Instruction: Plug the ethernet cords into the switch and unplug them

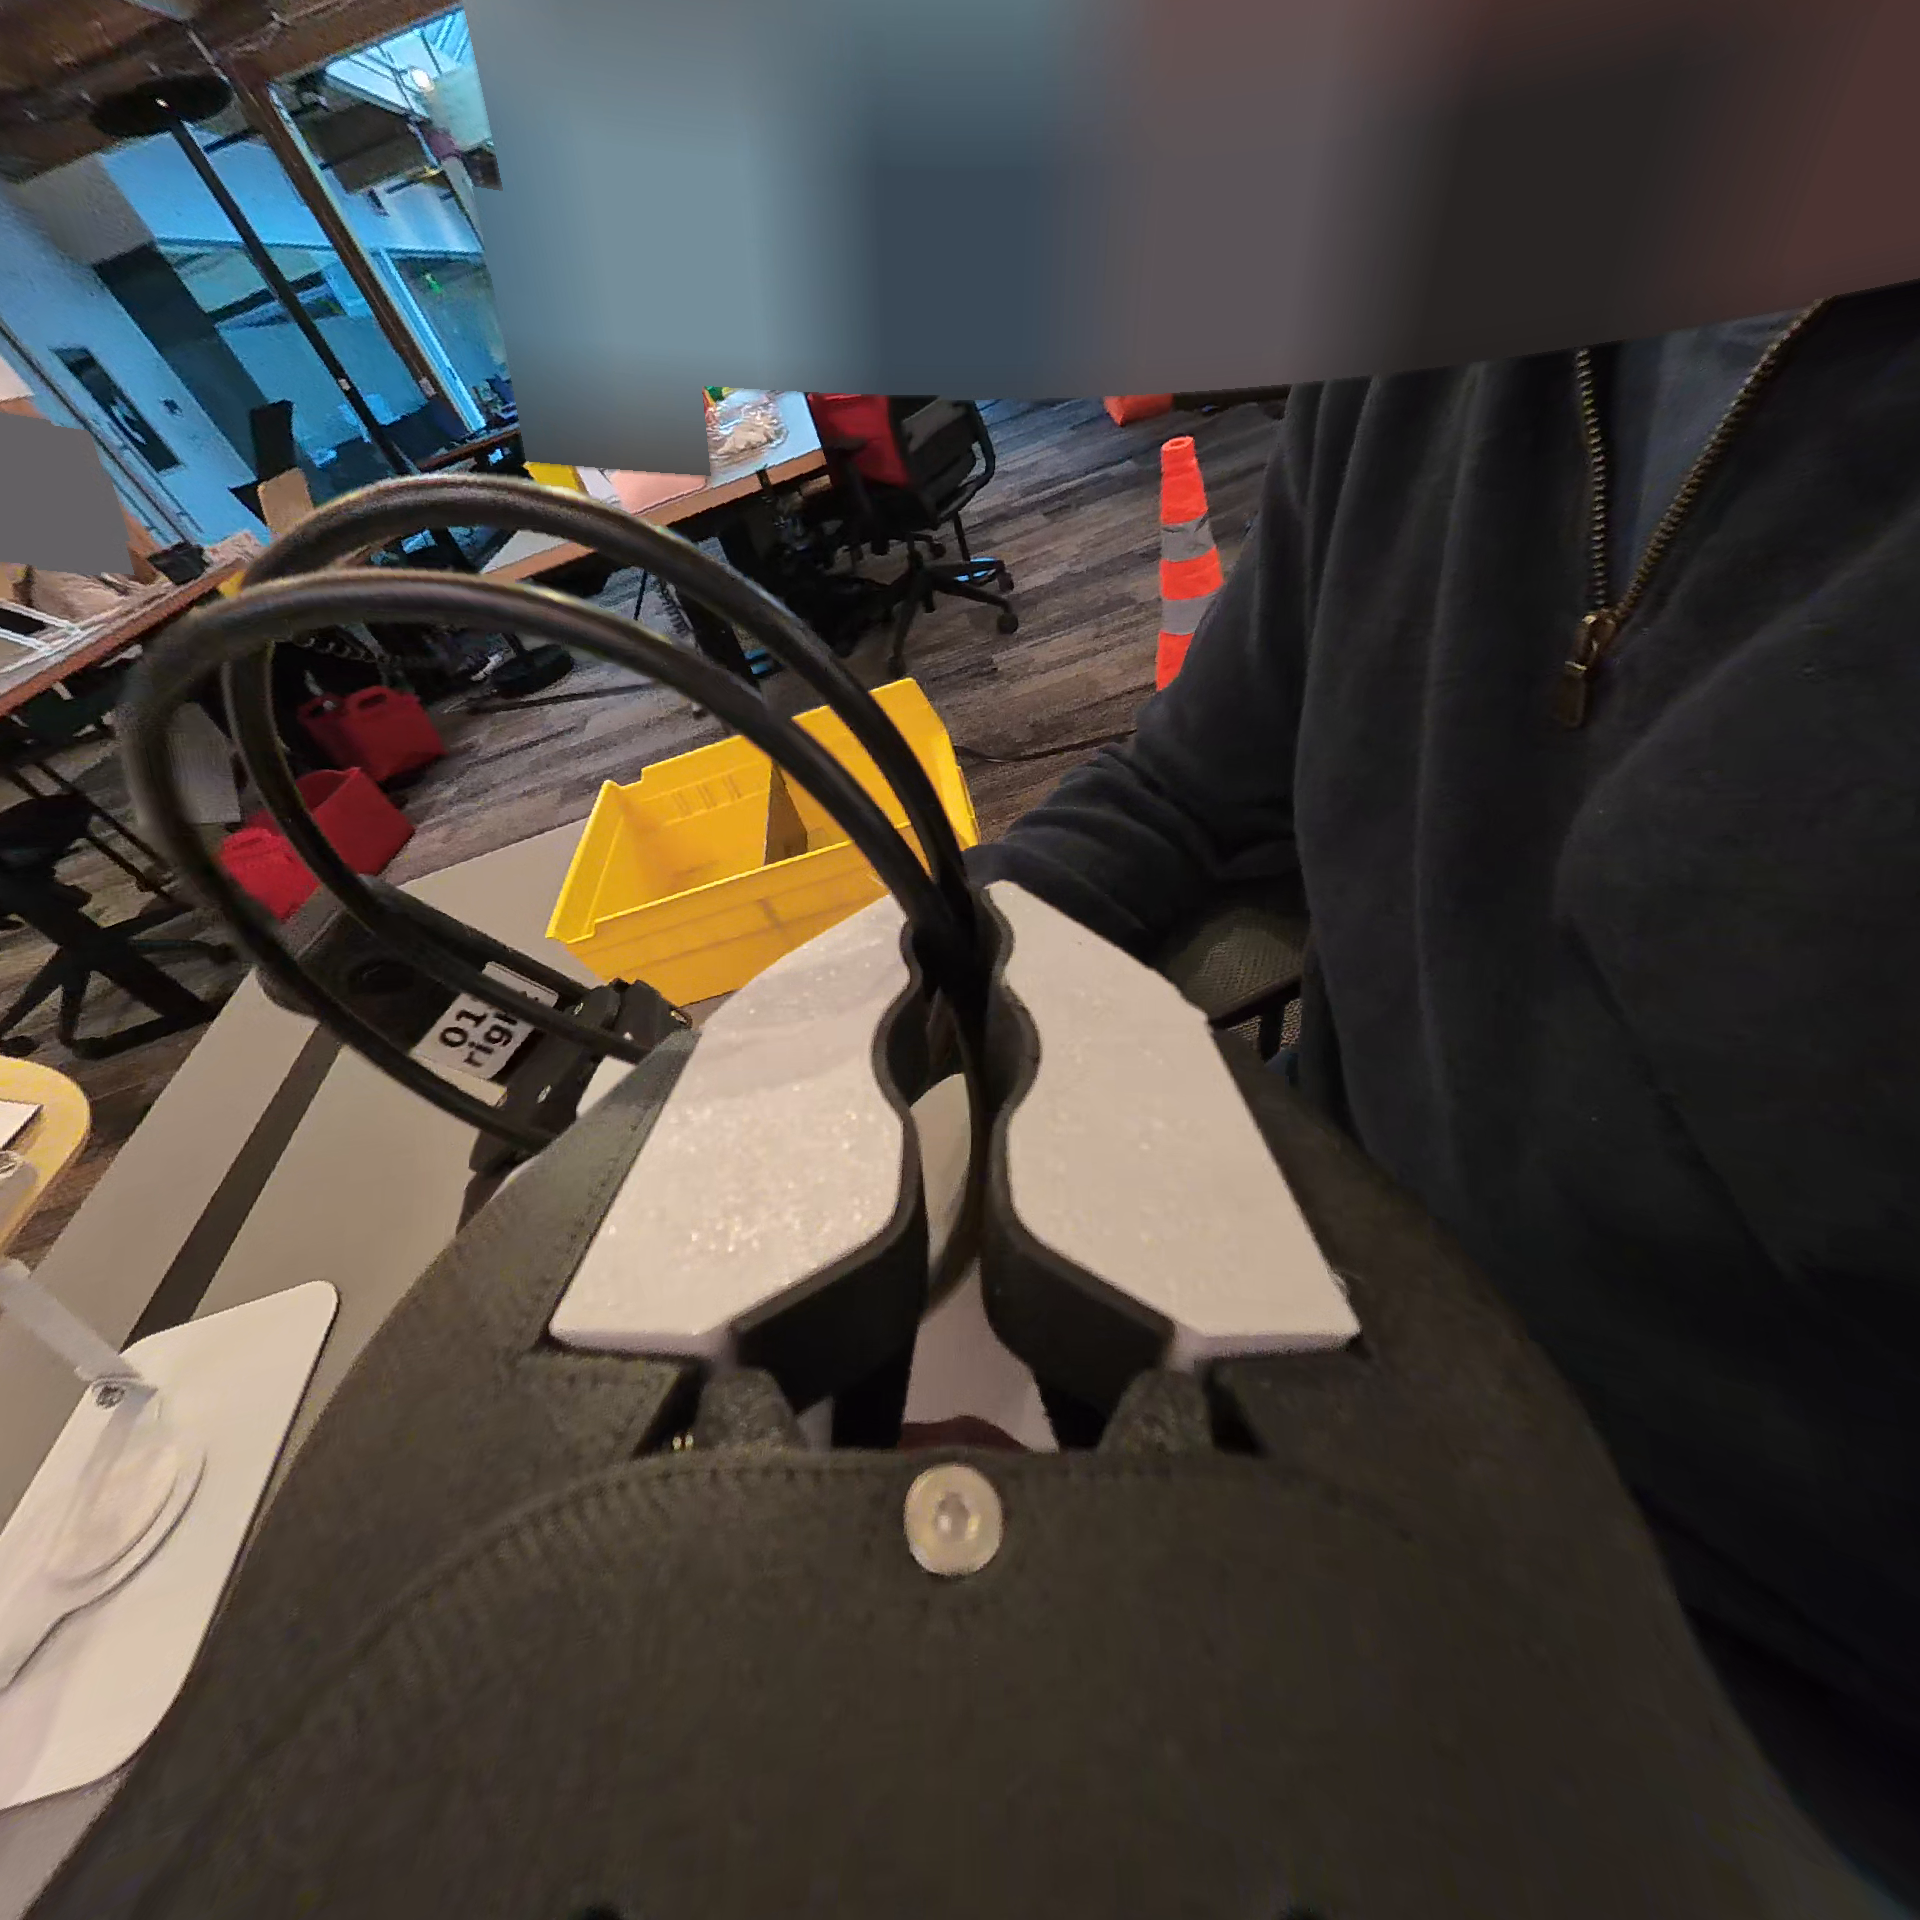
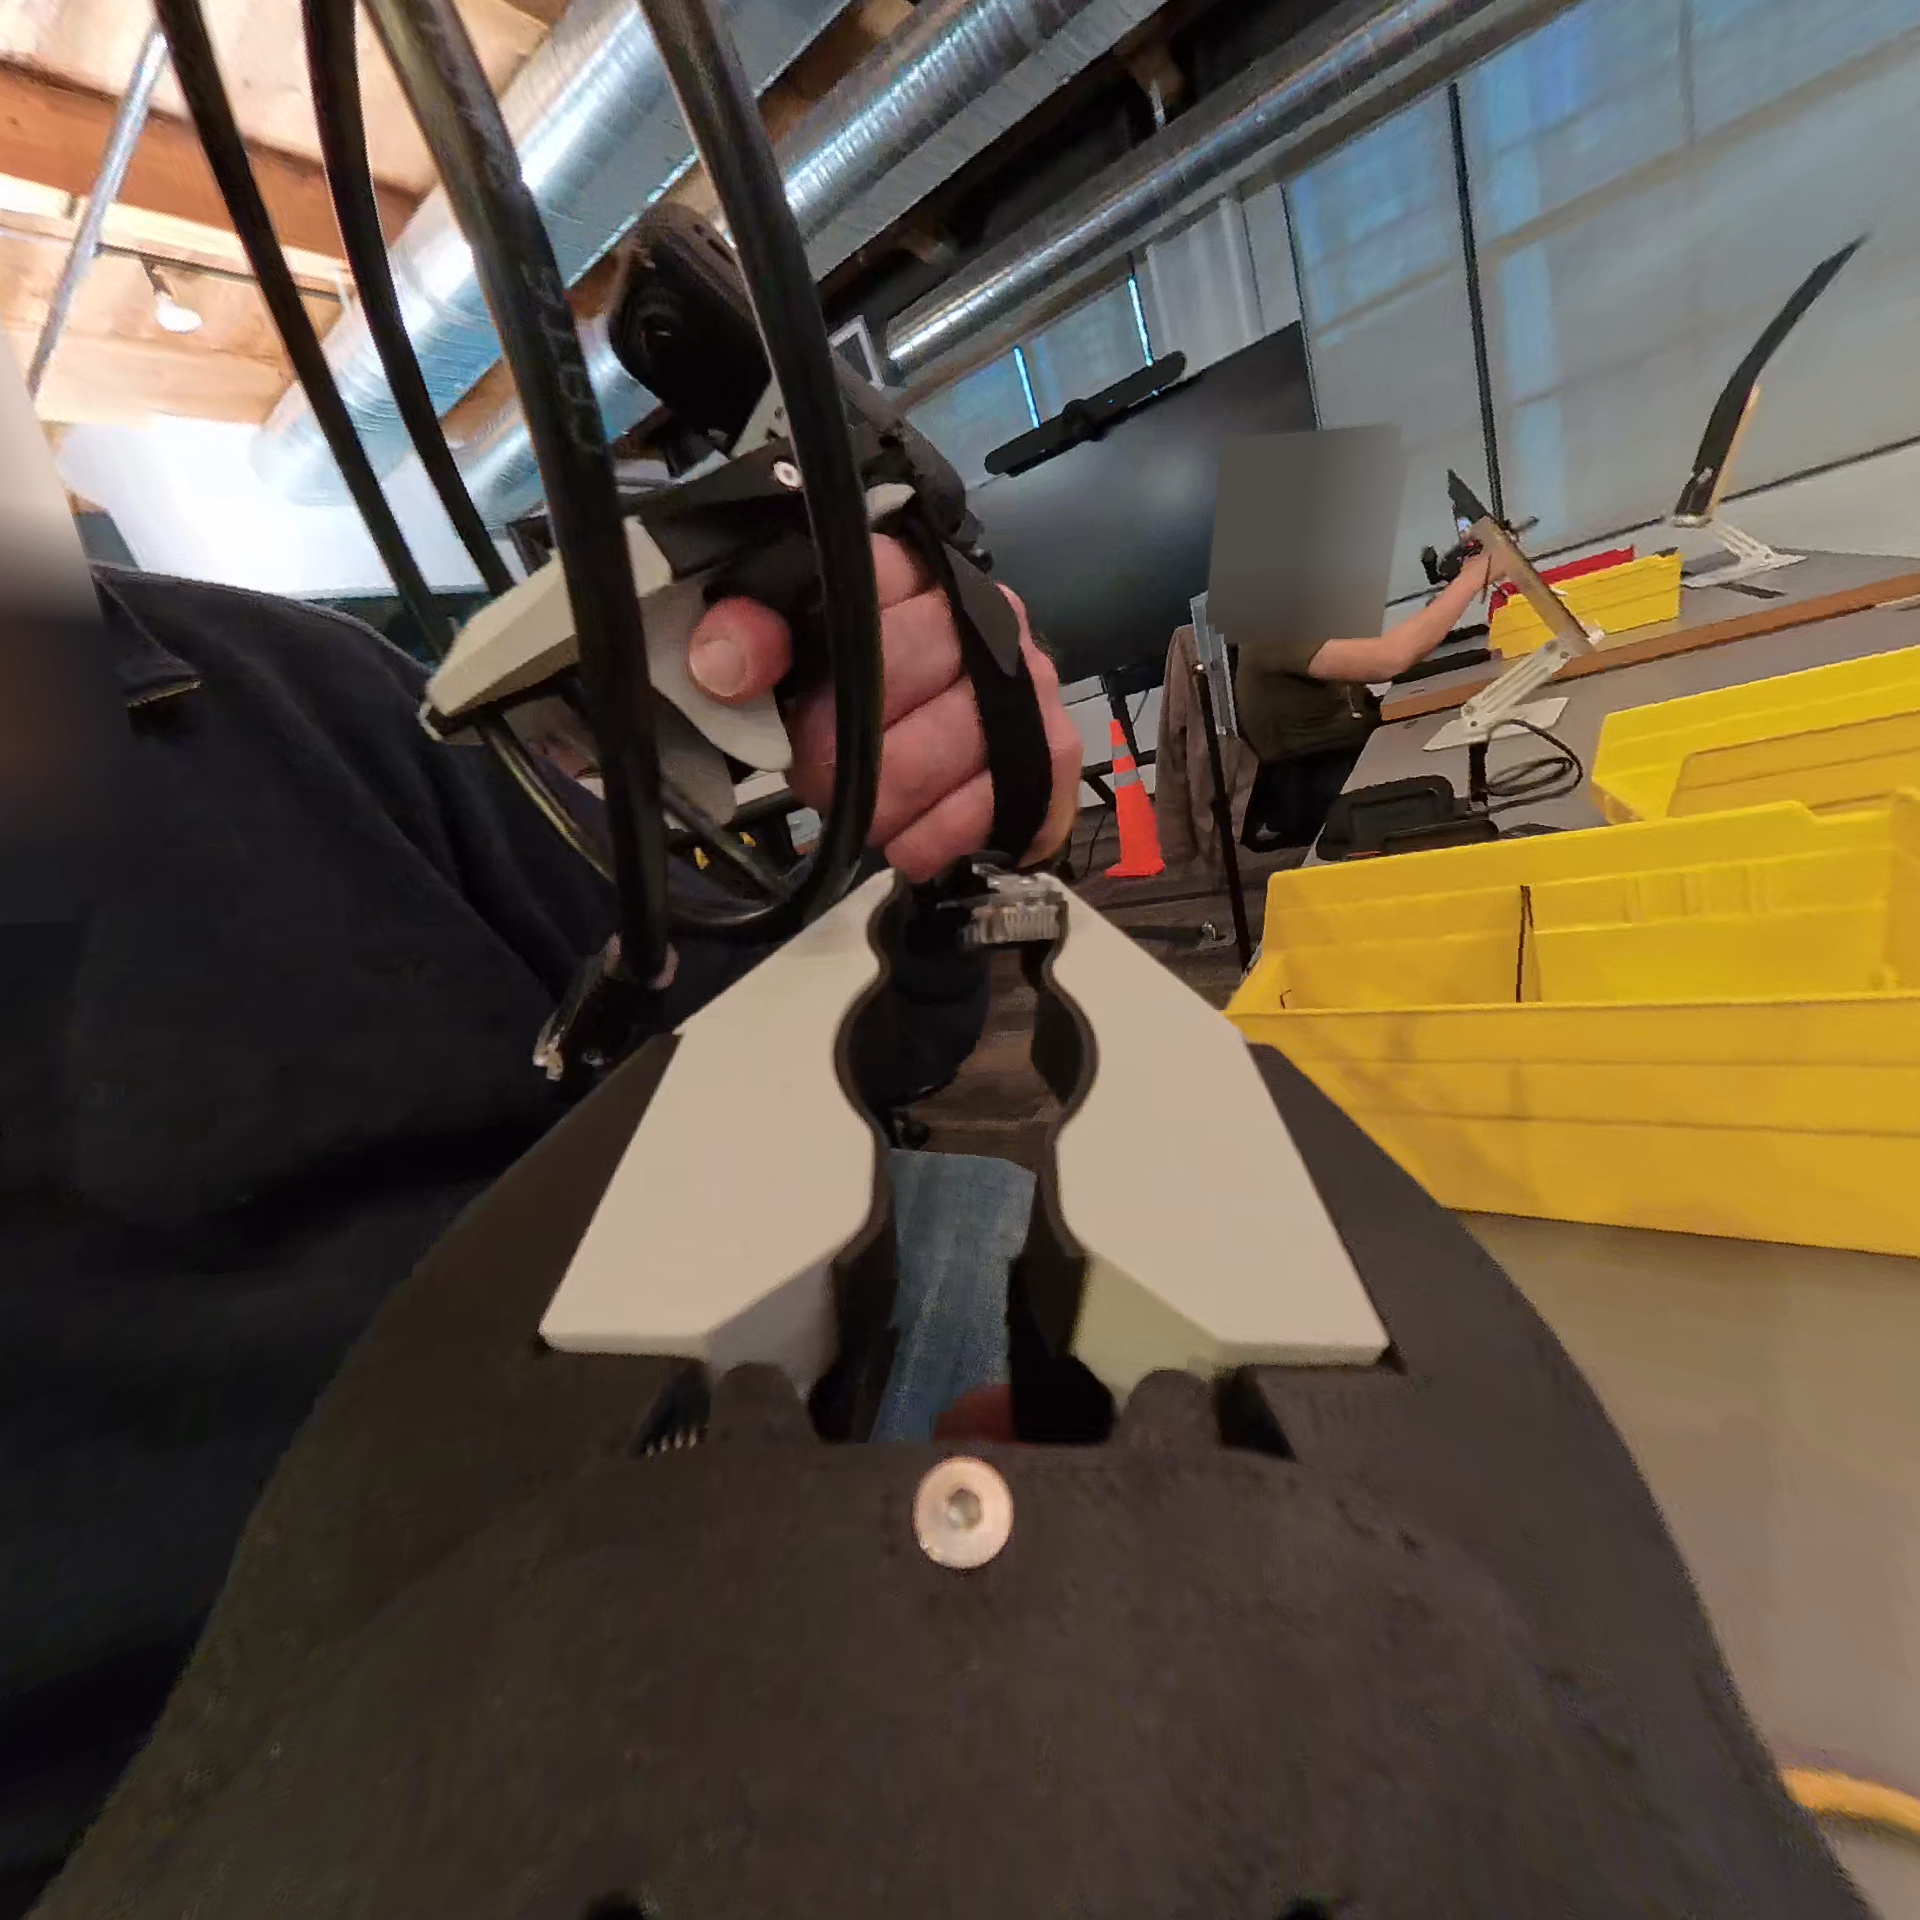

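my left claw (image 1: 951,935) pinches the light, springy black ethernet cord (image 1: 582,634); my right claw (image 2: 961,914) clamps its fragile clear plastic plug (image 2: 1013,909), best held by the boot.

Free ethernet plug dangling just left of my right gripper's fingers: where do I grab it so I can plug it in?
Take the dangling plug by its black boot, just above the clear tip. It hangs tip-down with its cord rising almost straight above, so come in level from the side, fingers across the boot, leaving the tip free. I can't tell which way its latch faces.
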Tool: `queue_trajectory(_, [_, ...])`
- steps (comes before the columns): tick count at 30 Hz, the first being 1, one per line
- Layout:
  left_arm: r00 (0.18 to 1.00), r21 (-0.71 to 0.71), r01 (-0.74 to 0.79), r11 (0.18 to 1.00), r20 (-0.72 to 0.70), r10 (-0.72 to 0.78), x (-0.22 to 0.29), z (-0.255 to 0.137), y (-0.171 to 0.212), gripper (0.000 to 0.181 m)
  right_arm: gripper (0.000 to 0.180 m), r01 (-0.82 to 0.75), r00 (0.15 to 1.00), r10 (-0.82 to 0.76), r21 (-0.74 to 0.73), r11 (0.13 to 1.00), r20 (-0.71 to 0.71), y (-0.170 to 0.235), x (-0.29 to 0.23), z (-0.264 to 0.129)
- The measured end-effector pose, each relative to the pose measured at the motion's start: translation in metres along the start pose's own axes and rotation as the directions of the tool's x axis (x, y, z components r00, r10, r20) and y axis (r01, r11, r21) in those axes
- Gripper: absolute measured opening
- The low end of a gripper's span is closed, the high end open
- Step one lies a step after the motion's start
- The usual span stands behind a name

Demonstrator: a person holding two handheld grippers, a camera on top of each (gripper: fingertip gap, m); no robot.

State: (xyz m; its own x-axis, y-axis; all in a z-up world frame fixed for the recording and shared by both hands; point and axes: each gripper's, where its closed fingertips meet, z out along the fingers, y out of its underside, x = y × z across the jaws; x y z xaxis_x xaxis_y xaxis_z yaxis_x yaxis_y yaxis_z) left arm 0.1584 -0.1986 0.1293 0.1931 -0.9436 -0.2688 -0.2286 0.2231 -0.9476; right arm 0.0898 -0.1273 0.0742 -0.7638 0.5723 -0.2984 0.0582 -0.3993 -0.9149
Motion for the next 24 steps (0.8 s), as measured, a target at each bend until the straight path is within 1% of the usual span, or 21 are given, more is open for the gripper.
queue_trajectory(1, [1.000, -0.003, -0.002, 1.000, 0.001, 0.002, -0.001, 0.000, 0.001, 0.006, 0.013, 0.016, 1.000, -0.016, 0.003, 1.000, 0.004, -0.001, -0.001, -0.001])
queue_trajectory(3, [1.000, -0.012, 0.005, 1.000, 0.003, -0.005, -0.002, -0.002, 0.006, 0.006, 0.012, 0.052, 0.998, -0.052, -0.022, 0.998, -0.022, 0.000, 0.002, -0.004])
queue_trajectory(6, [0.999, -0.034, 0.040, 0.999, 0.029, -0.039, -0.010, -0.007, 0.016, 0.006, 0.011, 0.093, 0.992, -0.095, -0.020, 0.995, -0.087, -0.006, 0.012, -0.014])
queue_trajectory(7, [0.998, -0.032, 0.057, 0.998, 0.035, -0.056, -0.012, -0.010, 0.019, 0.010, 0.011, 0.112, 0.987, -0.114, -0.020, 0.994, -0.113, -0.008, 0.015, -0.018])
queue_trajectory(9, [0.994, -0.040, 0.099, 0.994, 0.055, -0.097, -0.017, -0.017, 0.026, 0.029, 0.011, 0.144, 0.972, -0.147, -0.031, 0.989, -0.182, -0.012, 0.026, -0.029])
queue_trajectory(11, [0.989, -0.067, 0.126, 0.990, 0.081, -0.121, -0.022, -0.027, 0.036, 0.034, 0.011, 0.177, 0.954, -0.188, -0.066, 0.982, -0.233, -0.014, 0.033, -0.039])
queue_trajectory(13, [0.980, -0.089, 0.160, 0.983, 0.138, -0.146, -0.031, -0.041, 0.045, 0.037, 0.011, 0.209, 0.928, -0.237, -0.124, 0.970, -0.287, -0.013, 0.042, -0.048])
queue_trajectory(16, [0.952, -0.169, 0.194, 0.966, 0.269, -0.144, -0.050, -0.063, 0.063, 0.037, 0.011, 0.247, 0.888, -0.295, -0.174, 0.953, -0.352, -0.017, 0.052, -0.059])
queue_trajectory(18, [0.920, -0.179, 0.225, 0.958, 0.363, -0.149, -0.066, -0.073, 0.067, 0.036, 0.011, 0.261, 0.865, -0.325, -0.210, 0.942, -0.382, -0.019, 0.058, -0.064])
queue_trajectory(20, [0.900, -0.198, 0.224, 0.954, 0.419, -0.124, -0.077, -0.073, 0.068, 0.038, 0.011, 0.282, 0.837, -0.368, -0.257, 0.924, -0.405, -0.018, 0.064, -0.065])
queue_trajectory(21, [0.879, -0.217, 0.234, 0.948, 0.465, -0.110, -0.087, -0.072, 0.071, 0.038, 0.011, 0.289, 0.833, -0.375, -0.257, 0.922, -0.407, -0.020, 0.064, -0.063])
queue_trajectory(24, [0.847, -0.286, 0.240, 0.928, 0.528, -0.056, -0.110, -0.058, 0.079, 0.042, 0.011, 0.303, 0.823, -0.380, -0.239, 0.923, -0.423, -0.025, 0.067, -0.059])
